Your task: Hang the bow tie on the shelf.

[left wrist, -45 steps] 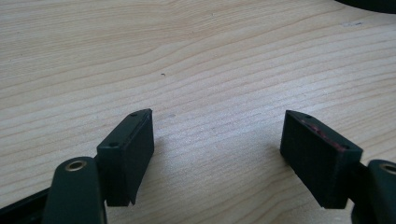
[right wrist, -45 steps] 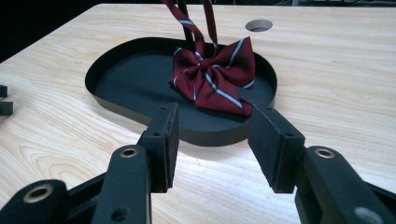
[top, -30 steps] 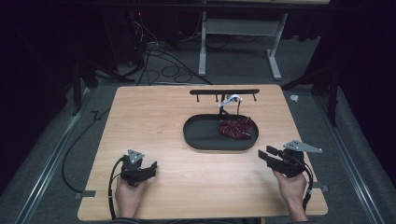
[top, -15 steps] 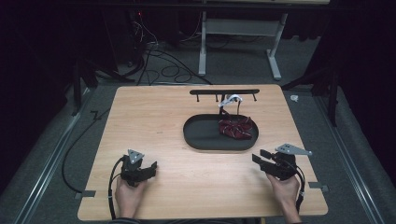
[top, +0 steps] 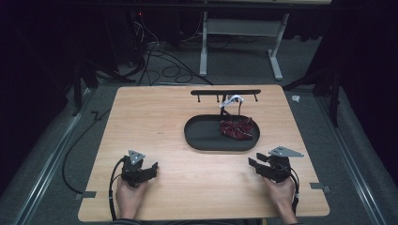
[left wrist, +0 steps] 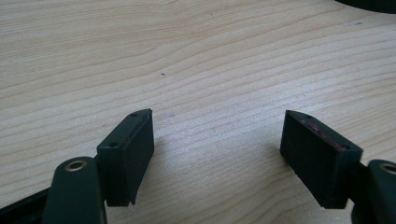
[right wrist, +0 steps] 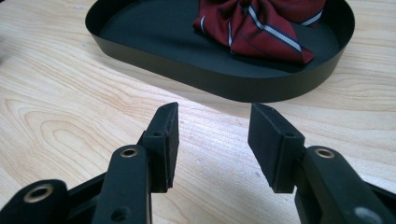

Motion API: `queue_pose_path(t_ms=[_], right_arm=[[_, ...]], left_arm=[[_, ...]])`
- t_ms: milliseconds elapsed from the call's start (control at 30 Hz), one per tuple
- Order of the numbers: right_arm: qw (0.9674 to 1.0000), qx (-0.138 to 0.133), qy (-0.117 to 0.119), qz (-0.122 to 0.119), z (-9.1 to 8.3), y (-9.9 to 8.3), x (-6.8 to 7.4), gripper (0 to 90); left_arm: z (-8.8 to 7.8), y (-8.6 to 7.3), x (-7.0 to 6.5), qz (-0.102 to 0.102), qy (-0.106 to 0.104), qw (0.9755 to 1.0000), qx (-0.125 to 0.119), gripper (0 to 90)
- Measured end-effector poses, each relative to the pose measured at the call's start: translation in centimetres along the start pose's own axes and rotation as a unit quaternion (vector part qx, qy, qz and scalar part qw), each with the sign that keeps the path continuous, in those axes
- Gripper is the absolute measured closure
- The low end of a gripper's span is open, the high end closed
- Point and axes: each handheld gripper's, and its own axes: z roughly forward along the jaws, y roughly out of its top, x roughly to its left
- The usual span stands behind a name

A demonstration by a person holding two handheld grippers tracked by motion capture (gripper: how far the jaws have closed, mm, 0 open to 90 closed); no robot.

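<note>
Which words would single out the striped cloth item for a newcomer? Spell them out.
Start at the wooden table and find the black oval tray right of its centre. At the tray's right end lies a bunched dark red cloth with thin pale stripes. It is the one soft, coloured thing here; the tray, the black peg rail behind it and both grippers are hard and dark.

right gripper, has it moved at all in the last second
Yes. In the high view the right gripper has slid left and toward the person, away from the table's right edge; the black tray stayed put.
</note>
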Motion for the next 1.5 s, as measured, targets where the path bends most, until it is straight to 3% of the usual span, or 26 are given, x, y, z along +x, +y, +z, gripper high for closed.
queue_pose_path(t_ms=[933,1167,1500], right_arm=[[0.9988,0.029,-0.029,-0.026,2.1,-1.2,0.8,53.4],[0.995,0.047,-0.058,-0.066,2.8,-1.8,1.4,50.5],[0.9954,0.05,-0.052,-0.063,2.8,-1.8,1.3,46.7]], left_arm=[[0.0,0.0,0.0,0.0,0.0,1.0,0.0,26.3],[0.0,0.0,0.0,0.001,-0.001,1.0,0.001,26.3],[0.0,0.0,0.0,0.0,-0.001,1.0,0.0,26.3]])
